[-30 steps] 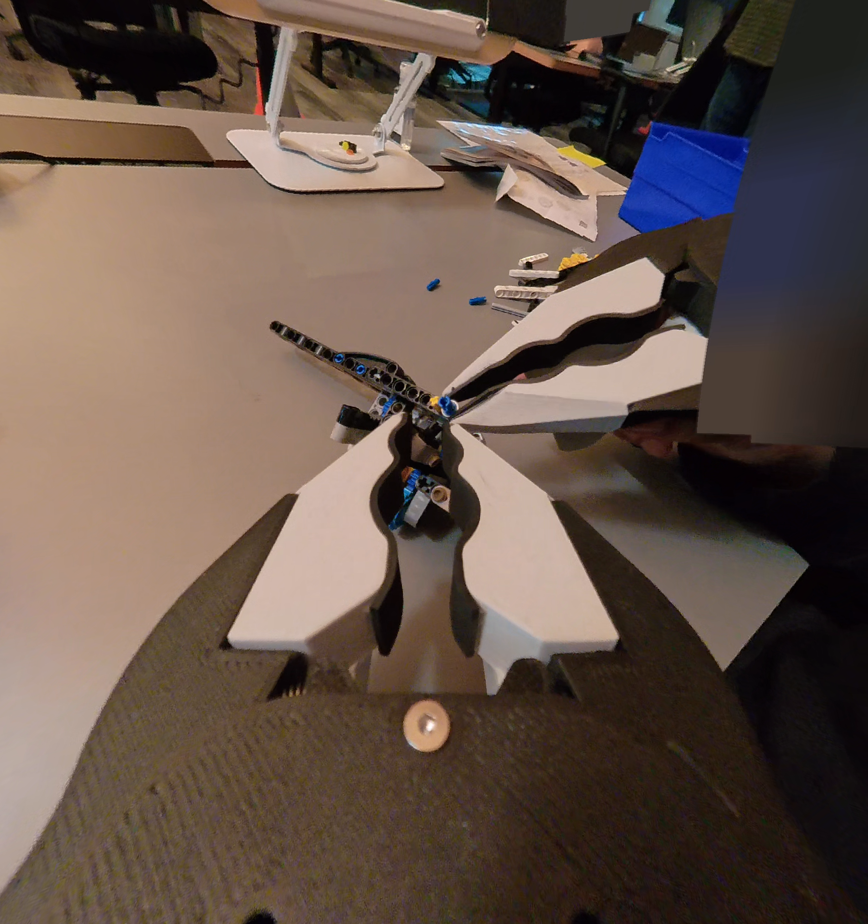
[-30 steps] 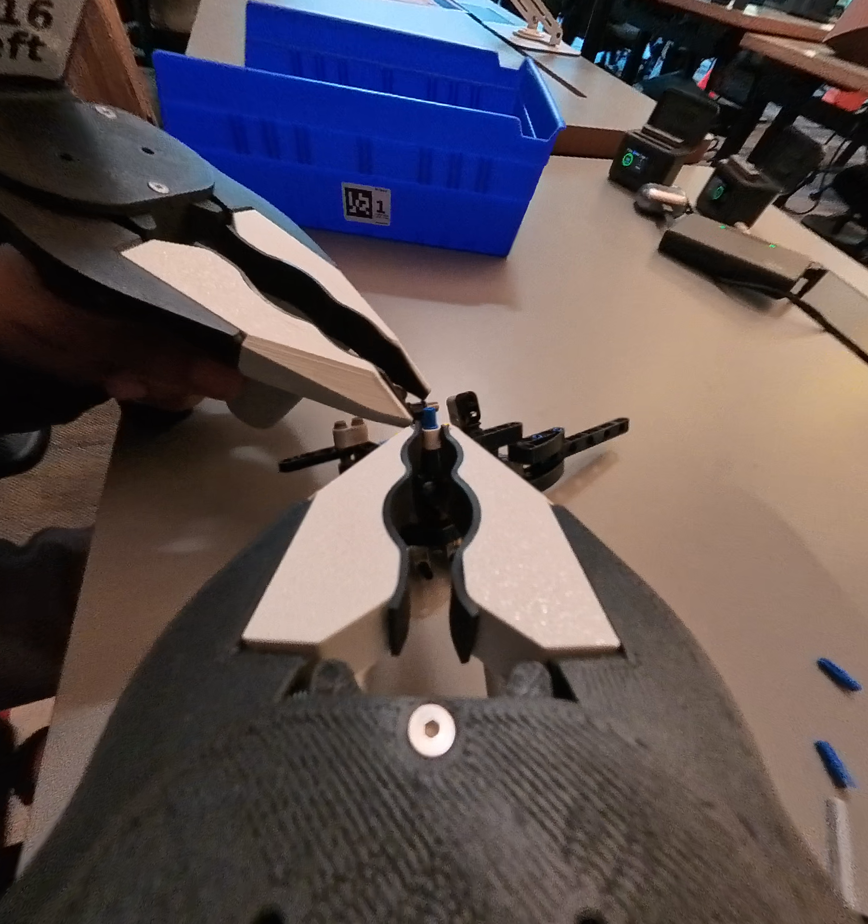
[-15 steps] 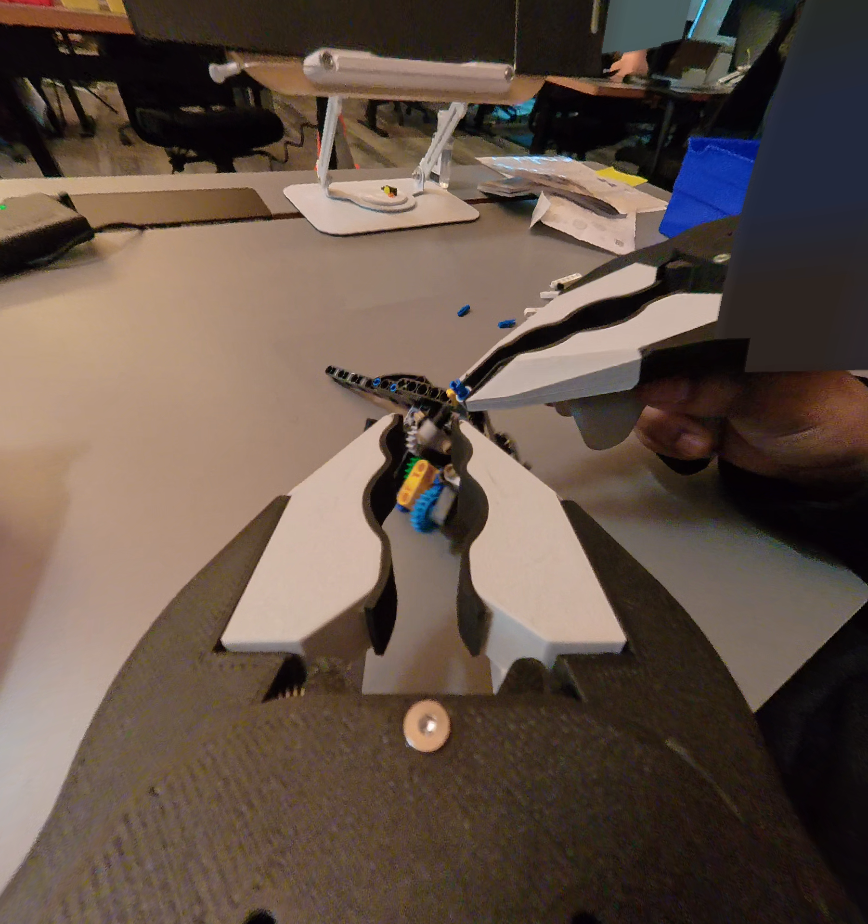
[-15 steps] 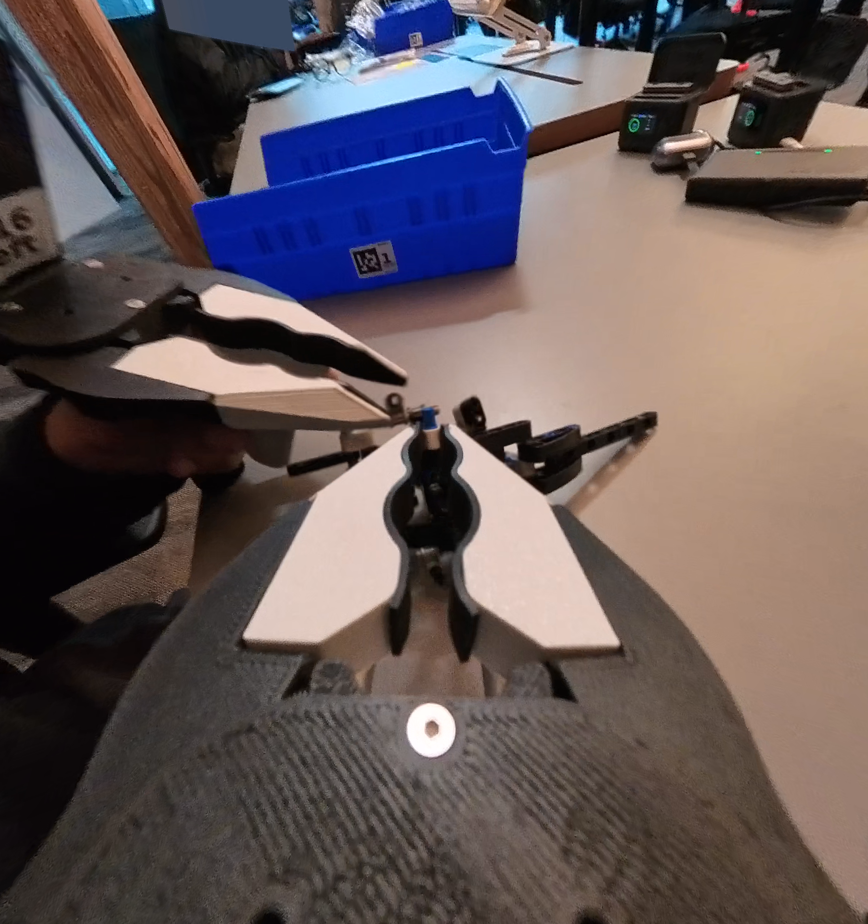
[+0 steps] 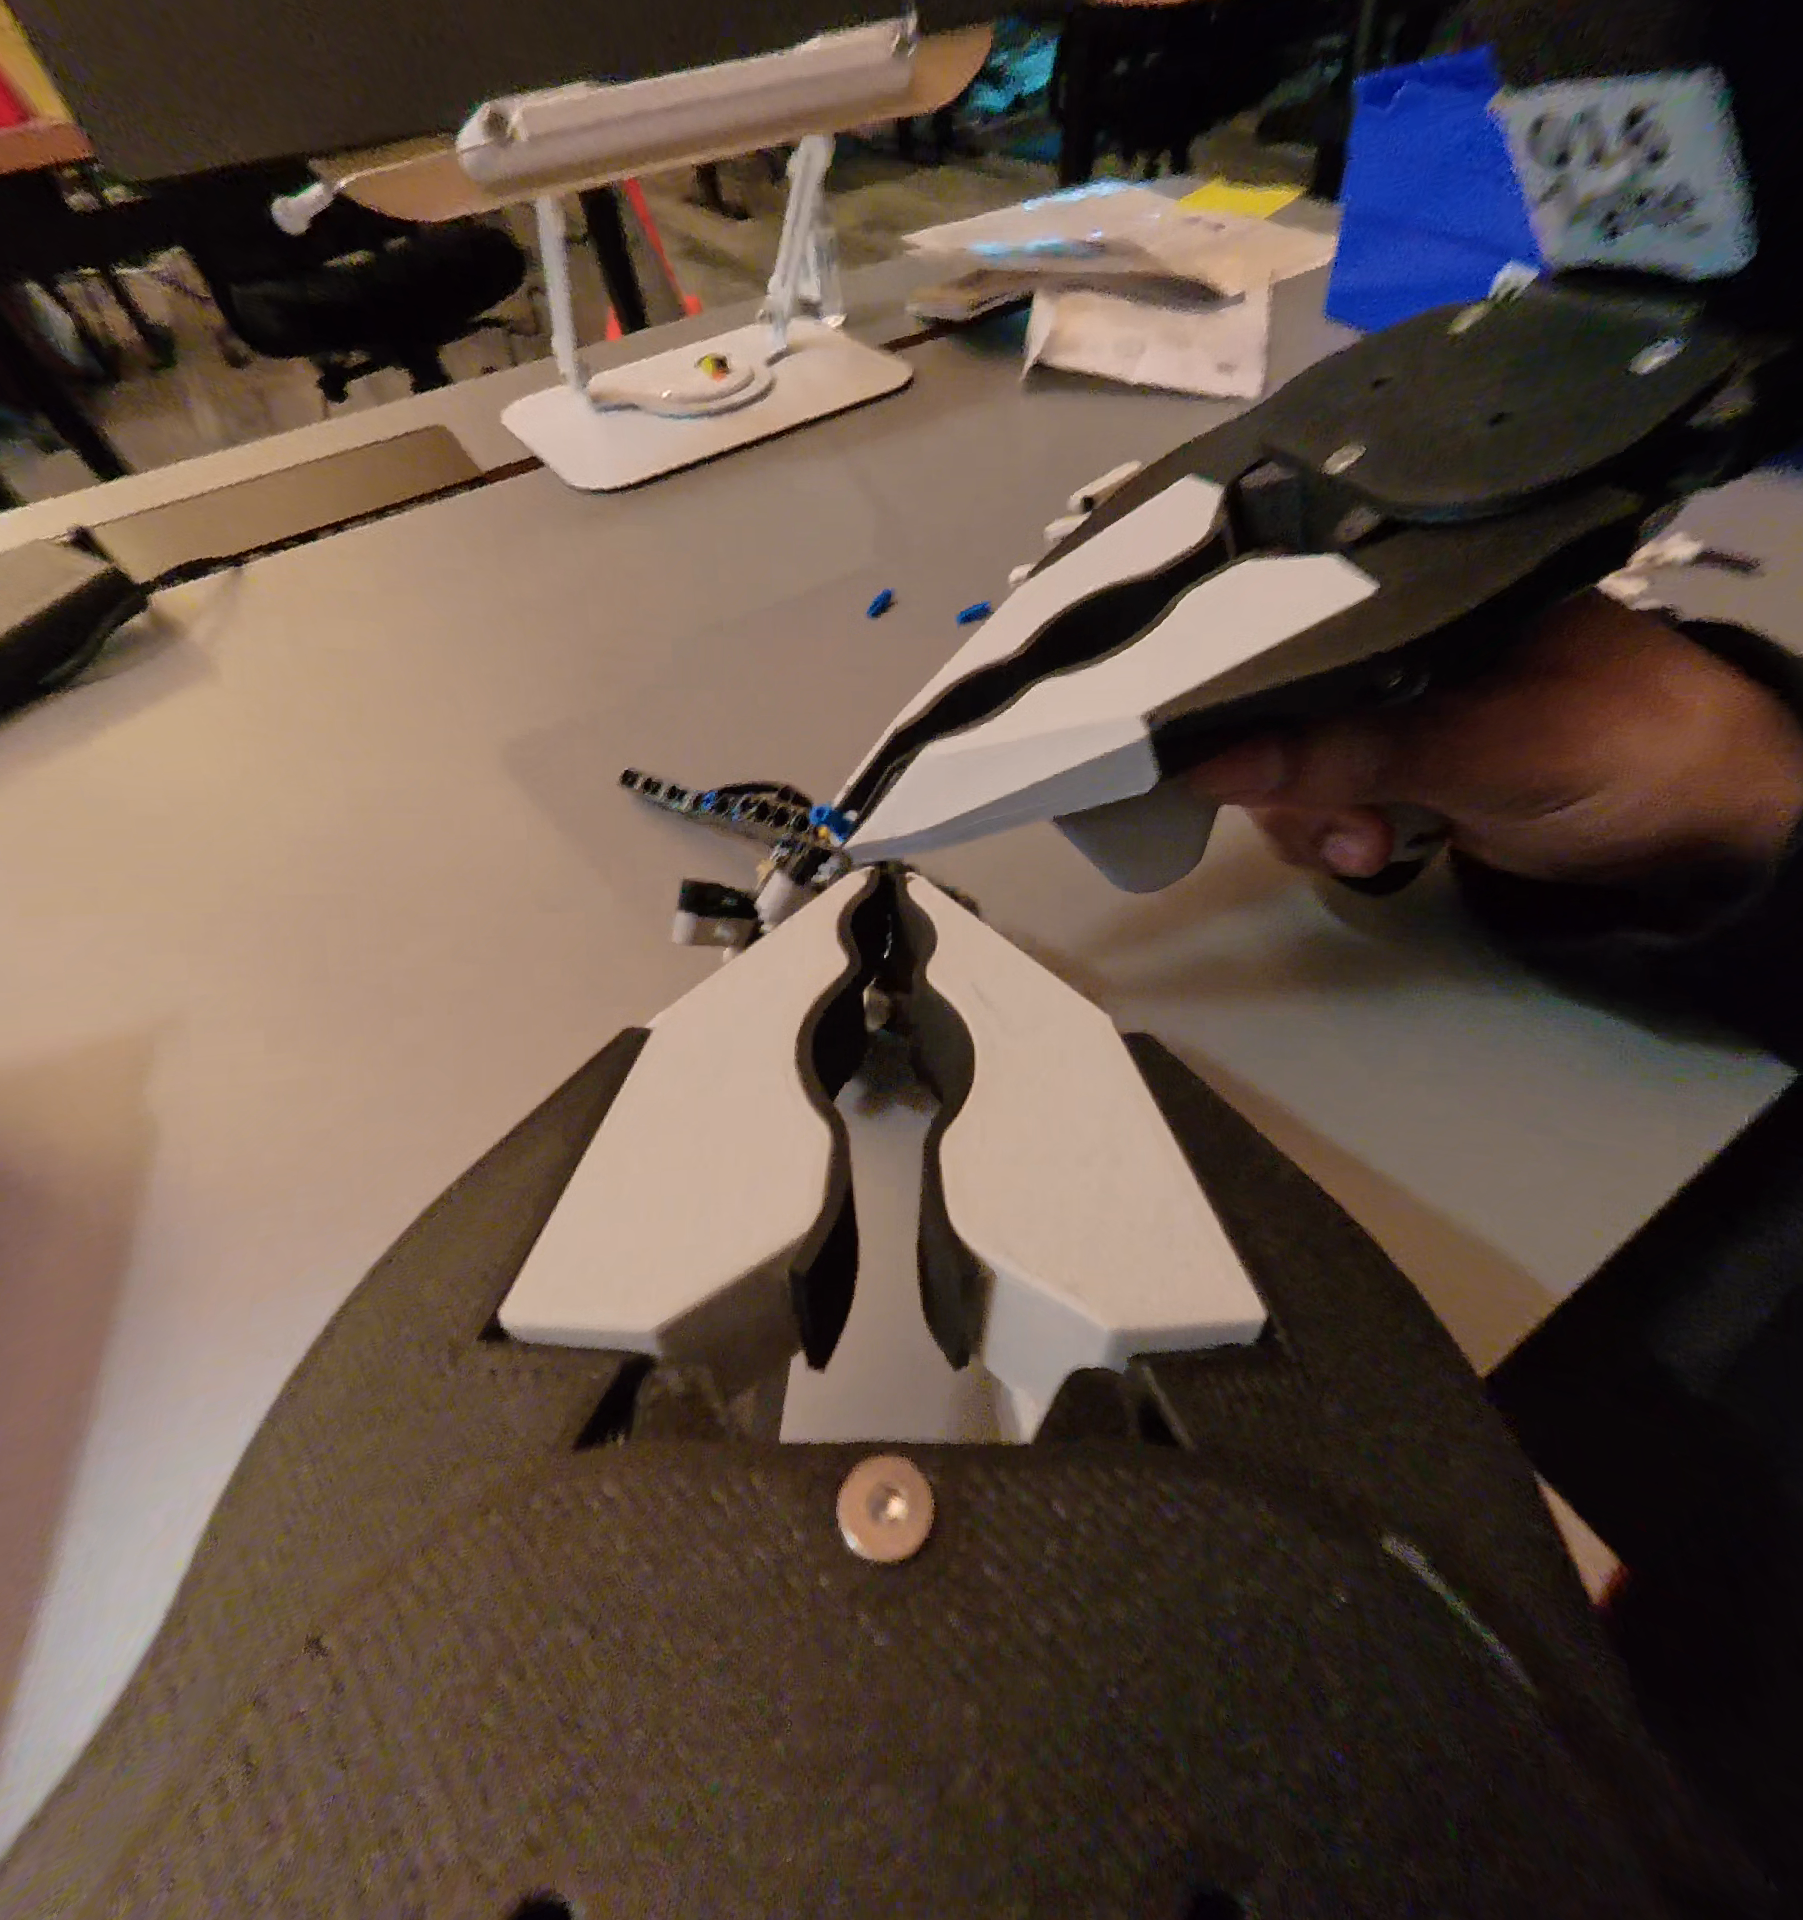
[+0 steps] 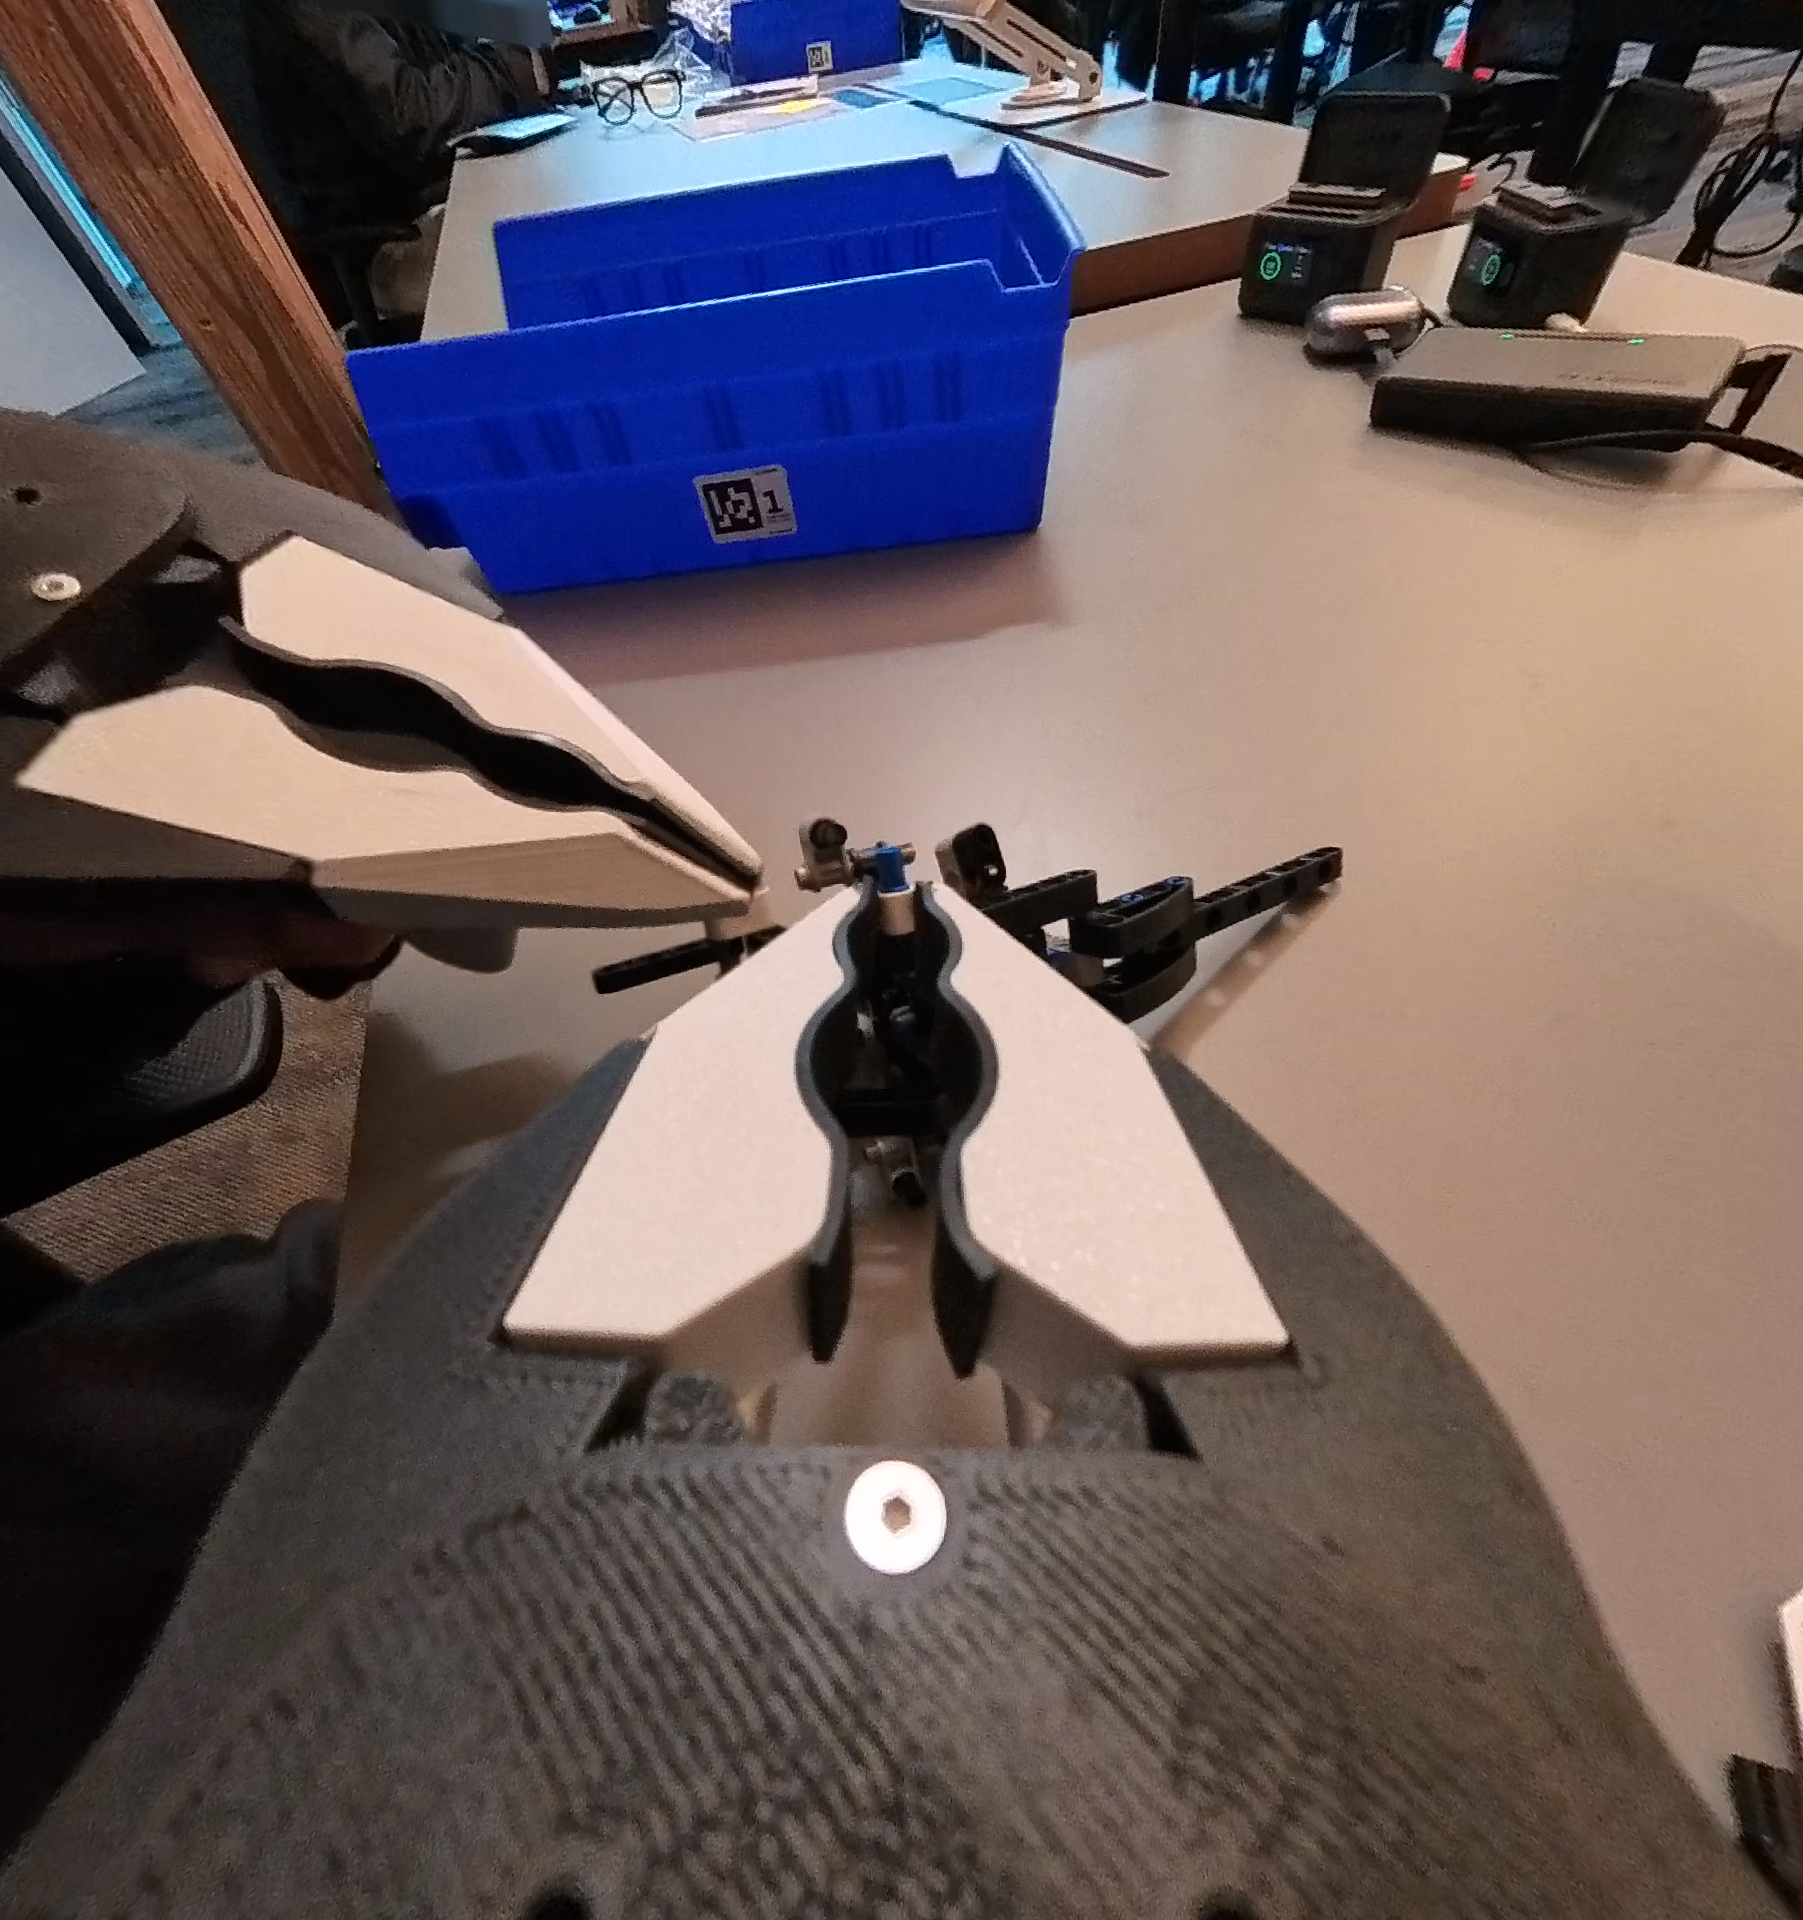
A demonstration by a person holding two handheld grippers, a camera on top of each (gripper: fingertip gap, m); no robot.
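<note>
Grey tabletop (image 6: 1396, 727) with a blue bin (image 6: 751, 416) at 11 o'clock. Right gripper (image 6: 889, 896) is closed on a black toy-brick assembly (image 6: 1167, 914); its pads press a grey peg with a blue tip. The assembly's long axis runs from 9 to 3 o'clock, its middle hidden behind the fingers. Left gripper (image 5: 881, 878), tips together, seems empty; blur obscures detail. Two blue pegs (image 5: 923, 608) lie beyond.

grey table (image 6: 1396, 727), wooden post (image 6: 149, 208), dim room
</note>
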